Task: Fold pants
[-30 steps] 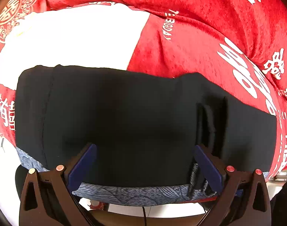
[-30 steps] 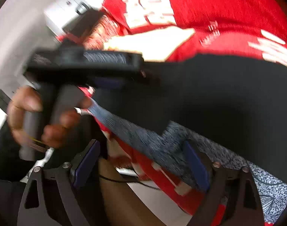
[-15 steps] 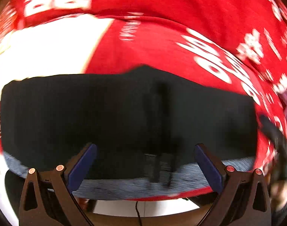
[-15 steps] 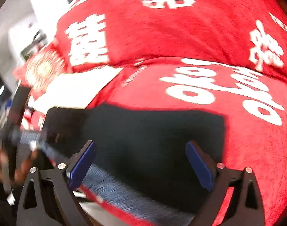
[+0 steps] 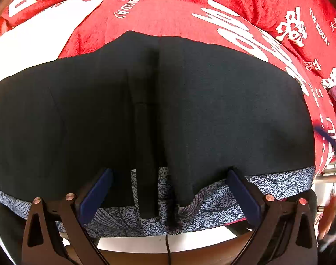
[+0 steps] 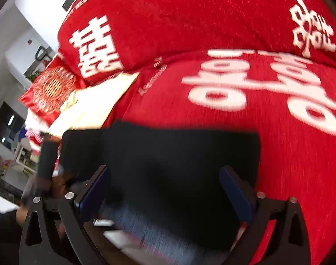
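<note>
Fingers [image 5: 95, 195] of your left gripper [image 5: 170, 195] spread wide, holding nothing, right gripper [image 6: 163, 195] just opened wider, empty, black pants [image 5: 212, 114] now centred lower in frame on red bedspread [image 6: 212, 22].

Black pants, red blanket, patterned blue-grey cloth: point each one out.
black pants [image 5: 223, 110]: left wrist view, flat top panel.
red blanket [image 6: 212, 22]: right wrist view, bare red area.
patterned blue-grey cloth [image 5: 212, 212]: left wrist view, strip below the pants.

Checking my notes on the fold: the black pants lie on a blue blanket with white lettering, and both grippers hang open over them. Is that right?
One thing is wrong: the blanket is red, not blue, as the right wrist view shows. The black pants do lie on it, and both the left gripper and the right gripper hang open over them.
</note>
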Demonstrator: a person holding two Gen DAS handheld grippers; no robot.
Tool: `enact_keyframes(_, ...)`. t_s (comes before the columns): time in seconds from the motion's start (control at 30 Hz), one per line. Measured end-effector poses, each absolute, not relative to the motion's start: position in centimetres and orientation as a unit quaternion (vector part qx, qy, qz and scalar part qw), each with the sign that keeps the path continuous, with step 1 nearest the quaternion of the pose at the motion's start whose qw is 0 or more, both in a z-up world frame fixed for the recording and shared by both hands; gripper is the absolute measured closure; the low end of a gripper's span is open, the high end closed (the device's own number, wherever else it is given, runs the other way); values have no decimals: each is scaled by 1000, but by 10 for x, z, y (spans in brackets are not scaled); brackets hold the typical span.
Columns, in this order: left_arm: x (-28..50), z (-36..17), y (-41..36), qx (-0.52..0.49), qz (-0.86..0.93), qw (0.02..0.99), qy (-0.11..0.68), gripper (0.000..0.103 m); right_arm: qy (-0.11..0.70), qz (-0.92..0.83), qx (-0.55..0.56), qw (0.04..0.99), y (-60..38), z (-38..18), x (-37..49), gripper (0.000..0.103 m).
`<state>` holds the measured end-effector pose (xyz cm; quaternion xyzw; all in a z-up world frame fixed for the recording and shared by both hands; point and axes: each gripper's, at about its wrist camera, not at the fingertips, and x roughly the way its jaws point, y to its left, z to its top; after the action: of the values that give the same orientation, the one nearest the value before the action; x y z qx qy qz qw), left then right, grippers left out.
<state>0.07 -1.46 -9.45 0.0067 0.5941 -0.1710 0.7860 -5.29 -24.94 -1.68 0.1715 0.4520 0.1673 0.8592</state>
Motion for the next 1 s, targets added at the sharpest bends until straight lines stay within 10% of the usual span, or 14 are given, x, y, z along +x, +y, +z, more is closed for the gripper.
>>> enact_keyframes(1.0, 18, -69, 281, -202, 0, 826, 526, 0, 496, 335, -100, 795, -19, -38, 9, 2)
